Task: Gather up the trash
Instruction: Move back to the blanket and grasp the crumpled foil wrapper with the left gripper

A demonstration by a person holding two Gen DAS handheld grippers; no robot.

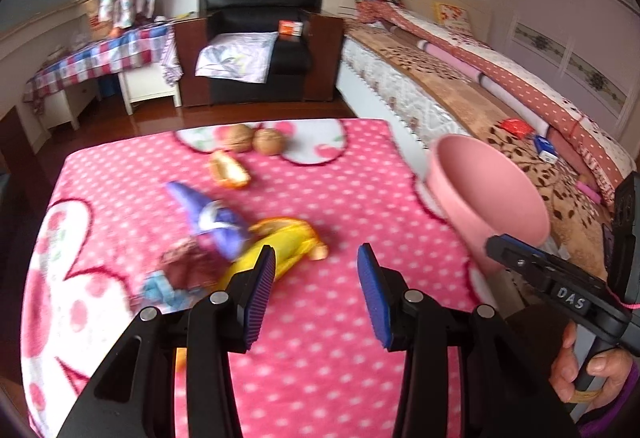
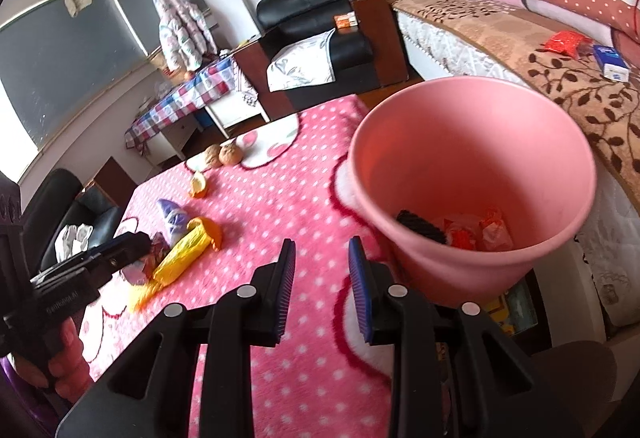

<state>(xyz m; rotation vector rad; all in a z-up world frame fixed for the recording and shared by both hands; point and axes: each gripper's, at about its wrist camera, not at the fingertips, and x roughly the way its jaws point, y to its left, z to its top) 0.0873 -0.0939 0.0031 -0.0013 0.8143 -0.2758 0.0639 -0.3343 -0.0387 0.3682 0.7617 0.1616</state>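
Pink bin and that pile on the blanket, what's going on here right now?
A person holds a gripper in each hand over a pink dotted blanket, clearing trash into the pink bin. The bin already holds a few wrappers. Both the left gripper and the right gripper are open and empty. Still on the blanket: a yellow wrapper, a purple packet, orange peel and two walnuts.
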